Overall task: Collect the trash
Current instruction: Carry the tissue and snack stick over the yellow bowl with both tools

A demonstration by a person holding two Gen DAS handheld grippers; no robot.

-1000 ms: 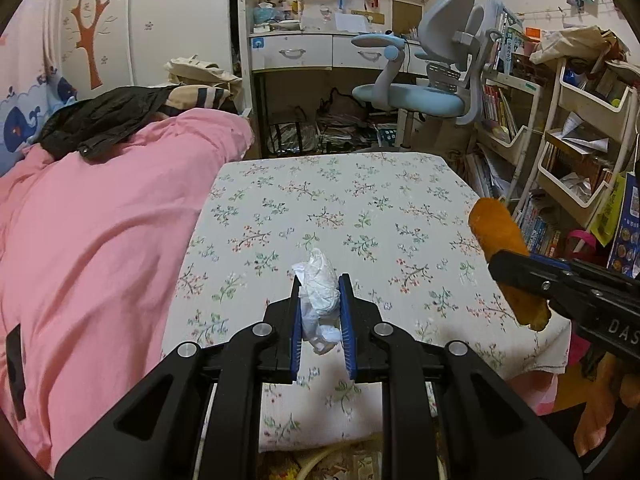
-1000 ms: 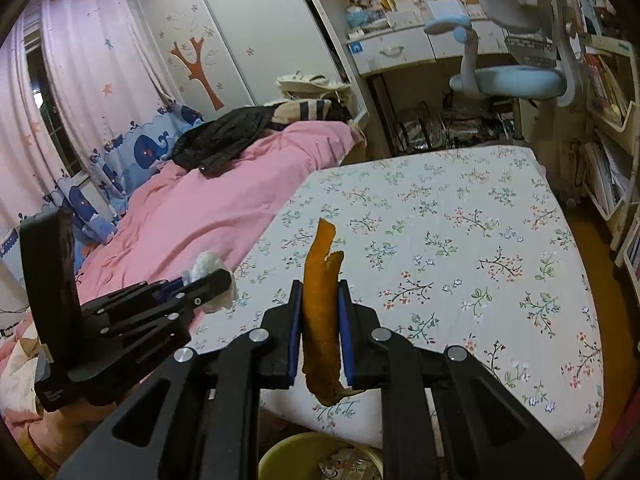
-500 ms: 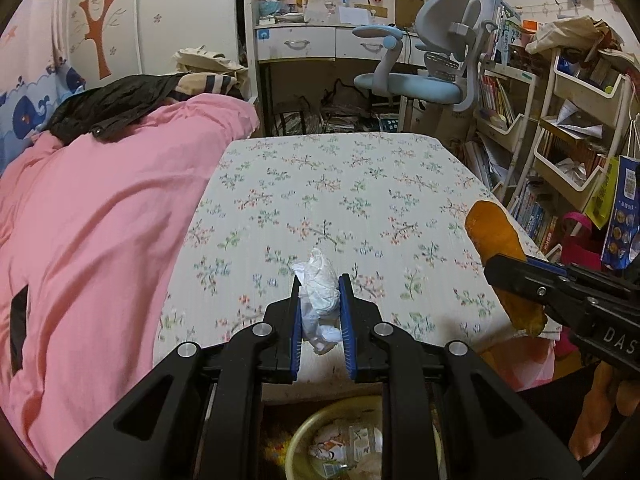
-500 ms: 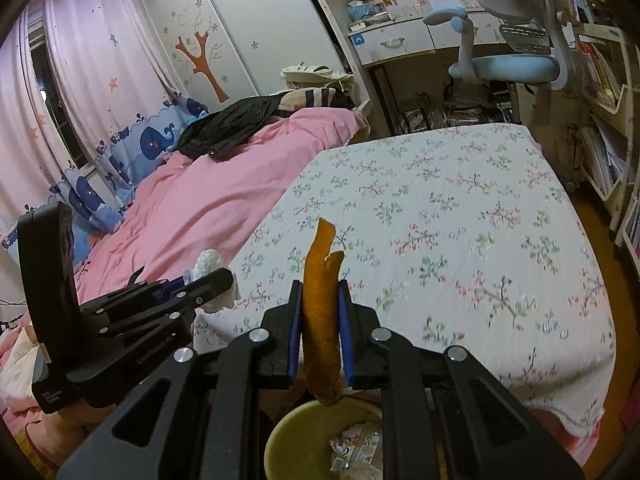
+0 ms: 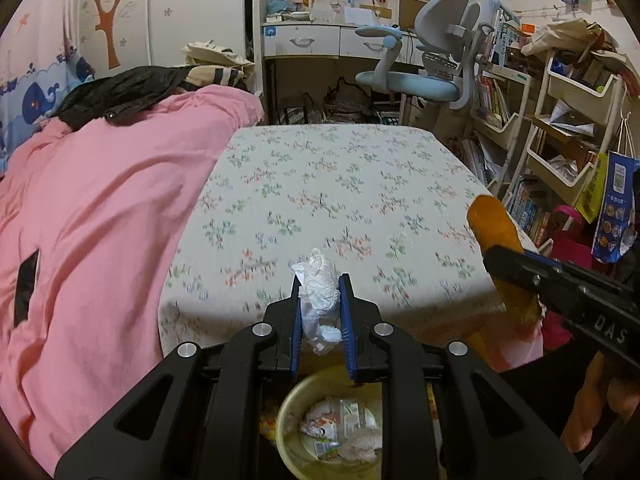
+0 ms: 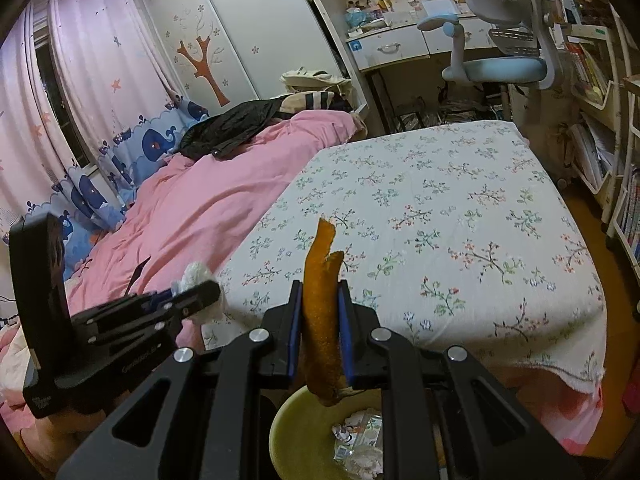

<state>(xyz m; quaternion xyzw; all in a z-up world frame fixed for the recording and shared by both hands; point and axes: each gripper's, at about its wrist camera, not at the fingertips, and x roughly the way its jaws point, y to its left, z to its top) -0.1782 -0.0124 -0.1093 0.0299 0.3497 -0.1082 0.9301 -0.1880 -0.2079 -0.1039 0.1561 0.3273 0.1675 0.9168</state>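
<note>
- Grippers first: we hold one in each hand, and both point forward and down, over the near edge of the bed with the flowered sheet [image 5: 340, 200].
- The left gripper [image 5: 320, 308] has its blue pads closed on a crumpled white tissue [image 5: 320, 292]. The jaws stand only as far apart as the tissue is thick. The tissue sticks out above the fingertips and also hangs a little below them.
- The right gripper [image 6: 320, 312] has its pads pressed on a long orange peel [image 6: 322, 312]. The peel stands almost upright between the jaws; its pointed top rises above the fingertips and its lower end hangs under them.
- A yellow-green trash bin [image 5: 292, 412] stands low in front of the bed edge, below both grippers. In it we see wrappers and crumpled paper [image 5: 344, 428].
- In the right wrist view the lower end of the peel is just over the rim of the bin [image 6: 280, 432]. In the left wrist view the tissue is above the far rim of the bin.
- From the right wrist view the left gripper [image 6: 200, 292] is at the left, its tip with the tissue [image 6: 196, 272] near the pink blanket [image 6: 208, 208].
- From the left wrist view the right gripper [image 5: 516, 268] comes in from the right side with the peel [image 5: 500, 248] across its tip. Under it we see a part of the person's hand [image 5: 592, 404].
- The two grippers are near each other but do not touch.
</note>
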